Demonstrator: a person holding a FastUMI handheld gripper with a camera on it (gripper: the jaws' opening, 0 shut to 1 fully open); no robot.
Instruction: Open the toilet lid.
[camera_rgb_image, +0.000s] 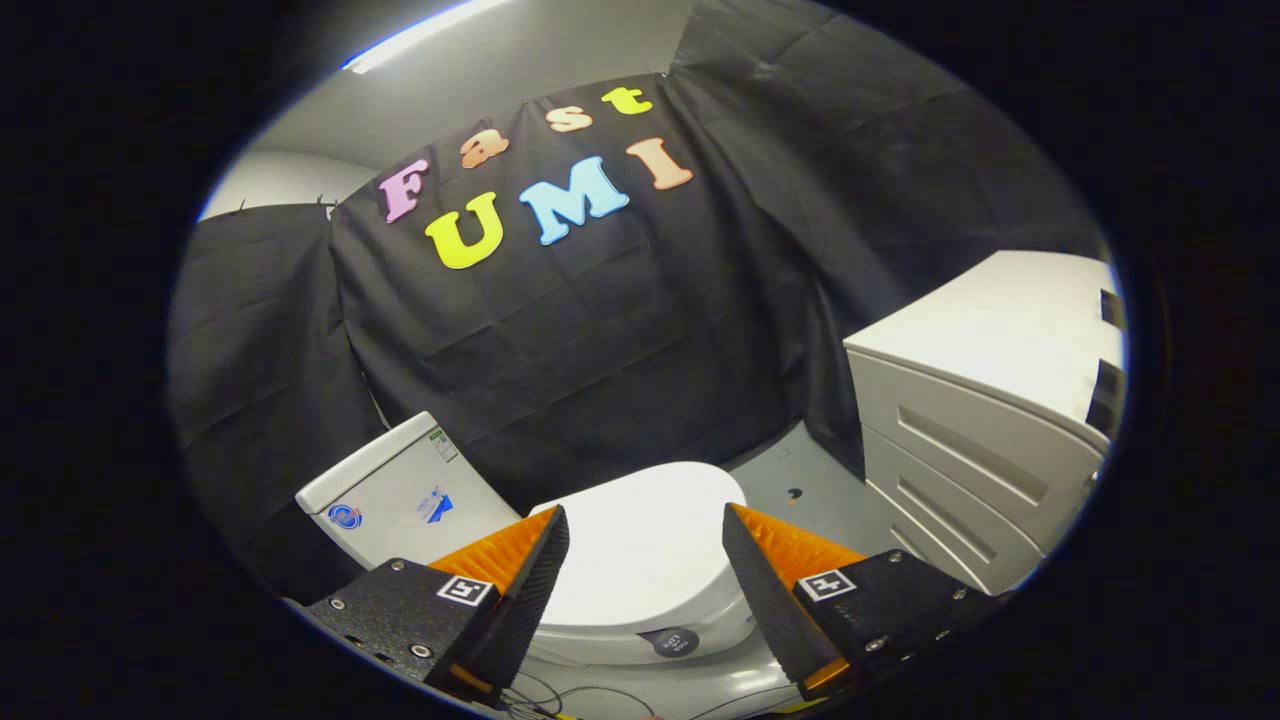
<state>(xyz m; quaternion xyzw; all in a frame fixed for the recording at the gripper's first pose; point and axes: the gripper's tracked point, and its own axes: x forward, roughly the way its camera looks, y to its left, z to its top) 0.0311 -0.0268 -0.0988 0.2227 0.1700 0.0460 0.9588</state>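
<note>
Here, white toilet lid (645, 555) closed; claw (645, 525) open.

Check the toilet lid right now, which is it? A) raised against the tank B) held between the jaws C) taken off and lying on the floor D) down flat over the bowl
D: the toilet lid lies flat and closed over the bowl, ahead of the open gripper, whose jaws stand apart on either side without touching it.
</note>
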